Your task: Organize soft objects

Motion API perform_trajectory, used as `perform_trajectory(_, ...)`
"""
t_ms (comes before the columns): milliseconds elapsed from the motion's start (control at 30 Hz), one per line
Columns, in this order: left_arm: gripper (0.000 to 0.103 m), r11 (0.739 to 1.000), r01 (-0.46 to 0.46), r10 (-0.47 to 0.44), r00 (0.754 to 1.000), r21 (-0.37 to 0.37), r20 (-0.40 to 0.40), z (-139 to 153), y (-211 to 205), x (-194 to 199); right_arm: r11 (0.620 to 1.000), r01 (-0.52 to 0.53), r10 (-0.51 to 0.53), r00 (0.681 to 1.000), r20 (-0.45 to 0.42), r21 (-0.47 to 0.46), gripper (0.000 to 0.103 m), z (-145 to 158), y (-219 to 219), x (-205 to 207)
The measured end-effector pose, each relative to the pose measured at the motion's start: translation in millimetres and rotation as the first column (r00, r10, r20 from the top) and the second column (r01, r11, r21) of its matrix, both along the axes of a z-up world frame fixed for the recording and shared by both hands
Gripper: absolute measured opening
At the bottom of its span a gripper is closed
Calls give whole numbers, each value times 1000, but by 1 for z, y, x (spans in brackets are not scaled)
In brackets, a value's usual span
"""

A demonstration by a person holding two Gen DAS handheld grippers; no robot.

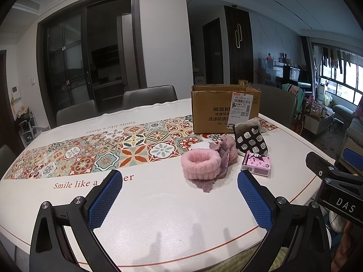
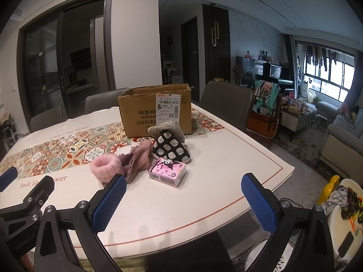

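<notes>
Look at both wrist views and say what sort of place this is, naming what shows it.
Most likely a family home, an open dining and living area: a dining table with chairs around it, a sofa by the window, and laundry hanging there.

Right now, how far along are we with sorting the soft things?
Nothing looks done: the pink headband, purple cloth, dotted pouch and tissue pack all lie on the table before the cardboard box. Nothing is in hand: left tongs and right tongs are open. All items remain.
</notes>
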State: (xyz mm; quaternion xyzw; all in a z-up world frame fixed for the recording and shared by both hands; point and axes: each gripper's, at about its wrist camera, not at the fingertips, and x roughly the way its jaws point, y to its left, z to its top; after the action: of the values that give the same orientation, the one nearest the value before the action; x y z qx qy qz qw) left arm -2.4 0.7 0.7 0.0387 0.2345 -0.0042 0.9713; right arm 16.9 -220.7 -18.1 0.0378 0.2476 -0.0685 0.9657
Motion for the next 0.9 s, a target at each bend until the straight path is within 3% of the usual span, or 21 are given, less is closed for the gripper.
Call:
perform_trajectory(600,103,1000,6,-7,1000,-8,-21,-9,2,7,1000,-5,5,1000,-16,-2,103,-10,1,4)
perform_trajectory(900,103,999,46,-46,999,-6,-27,-13,3,30,1000,-20,20,999,-41,-11,103,-14,4,24)
